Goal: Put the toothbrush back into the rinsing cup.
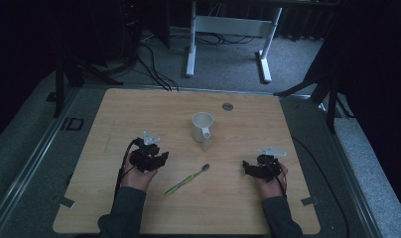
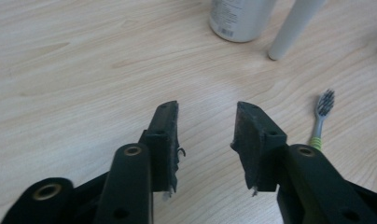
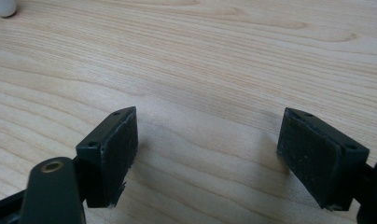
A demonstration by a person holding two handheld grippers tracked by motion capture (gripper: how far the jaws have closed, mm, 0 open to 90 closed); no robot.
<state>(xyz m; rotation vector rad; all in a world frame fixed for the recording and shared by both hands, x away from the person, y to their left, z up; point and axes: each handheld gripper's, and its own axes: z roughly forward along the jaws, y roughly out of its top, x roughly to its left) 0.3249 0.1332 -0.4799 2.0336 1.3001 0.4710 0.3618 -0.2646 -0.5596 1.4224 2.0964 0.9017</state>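
So the thing in play here looks like the toothbrush (image 1: 186, 181), green handle with a grey neck and dark bristles, lying flat on the desk (image 1: 114, 119). My guess is it handles super light and fairly stiff, with a smooth plastic handle that's probably a bit slippery and so low-lying that pads can skid right over it. I'd go for the middle of the handle, squeezing across the narrow width, not the bristle end, since that part is soft and would let it swing.

Relative to the tongs: in the high view it sits between the two, nearer the left tongs (image 1: 164, 157), just off to their right and a touch closer to the person, bristles pointing away toward the mug (image 1: 202, 128). In the left gripper view the bristle head (image 2: 324, 103) shows just past the right-hand jaw, outside the gap, so nothing's lined up on it yet.

Left tongs (image 2: 206, 116) are partly open with only bare wood between the pads, holding nothing. Right tongs (image 3: 207, 135) are spread wide, also empty, hovering over plain desk, well apart from the brush. The mug stands farther out from both sets, handle turned toward the person.
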